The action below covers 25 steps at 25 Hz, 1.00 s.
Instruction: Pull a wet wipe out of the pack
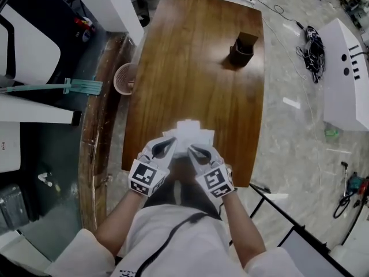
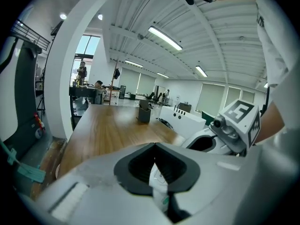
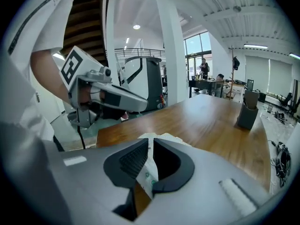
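Note:
A white wet wipe pack (image 1: 190, 133) is held over the near end of the wooden table (image 1: 196, 68), between both grippers. My left gripper (image 1: 166, 147) is shut on the pack's left edge. My right gripper (image 1: 200, 152) is shut on its right edge. In the left gripper view the jaws of the left gripper (image 2: 154, 150) pinch a white fold of the pack (image 2: 159, 184) with green print. In the right gripper view the right gripper (image 3: 150, 144) clamps the pack (image 3: 148, 175) the same way. More of the pack shows beyond the jaws. No wipe is visible outside it.
A dark holder (image 1: 244, 48) stands at the far right of the table. A round basket (image 1: 123, 78) and a teal mop (image 1: 69, 86) are on the floor to the left. A white cabinet (image 1: 346, 74) and cables (image 1: 314, 45) are on the right.

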Available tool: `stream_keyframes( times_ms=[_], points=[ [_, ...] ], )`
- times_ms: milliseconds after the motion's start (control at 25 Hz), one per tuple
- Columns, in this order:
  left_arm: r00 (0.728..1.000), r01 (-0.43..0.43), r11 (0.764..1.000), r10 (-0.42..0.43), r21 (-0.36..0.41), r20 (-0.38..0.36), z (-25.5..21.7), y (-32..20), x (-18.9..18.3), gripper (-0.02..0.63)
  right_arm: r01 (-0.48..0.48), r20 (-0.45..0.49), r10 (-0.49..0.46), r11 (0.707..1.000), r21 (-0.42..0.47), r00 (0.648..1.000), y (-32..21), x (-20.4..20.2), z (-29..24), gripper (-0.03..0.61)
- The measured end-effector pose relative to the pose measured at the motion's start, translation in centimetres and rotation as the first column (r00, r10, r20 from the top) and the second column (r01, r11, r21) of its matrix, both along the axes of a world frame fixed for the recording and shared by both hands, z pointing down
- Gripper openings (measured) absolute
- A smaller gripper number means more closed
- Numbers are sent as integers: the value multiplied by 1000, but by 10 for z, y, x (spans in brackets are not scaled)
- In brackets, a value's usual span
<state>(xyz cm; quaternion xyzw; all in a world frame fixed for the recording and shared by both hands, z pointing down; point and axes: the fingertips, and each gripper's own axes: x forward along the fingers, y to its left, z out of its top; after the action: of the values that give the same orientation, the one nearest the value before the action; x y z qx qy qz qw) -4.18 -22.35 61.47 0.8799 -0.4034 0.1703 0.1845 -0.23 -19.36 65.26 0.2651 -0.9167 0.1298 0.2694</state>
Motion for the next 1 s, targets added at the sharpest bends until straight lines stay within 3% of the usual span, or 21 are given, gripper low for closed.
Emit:
stream_keyframes(
  times_ms=[200,440,640,840,1000],
  points=[
    [1000,16,1000,-16,-14,-13,2,1,-1,6,35,-35,-36,999,-35,999,6,-4,18,75],
    [1000,20,1000,-20,-12,-4,2,2,-8,6,30,-54,-33,998,-56,998,3,-4,29,80],
    [1000,28,1000,-28,-6,-8,-2,4,-10,6,55,-147,-66,996,-76,987,2,-5,39,80],
    [999,35,999,-35,0,-17,-8,5,-10,6,86,-188,-111,987,-134,976,5,-10,42,44],
    [999,43,999,-42,15,-15,-14,7,-15,6,39,-186,-64,990,-134,980,5,-8,40,21]
  ],
)
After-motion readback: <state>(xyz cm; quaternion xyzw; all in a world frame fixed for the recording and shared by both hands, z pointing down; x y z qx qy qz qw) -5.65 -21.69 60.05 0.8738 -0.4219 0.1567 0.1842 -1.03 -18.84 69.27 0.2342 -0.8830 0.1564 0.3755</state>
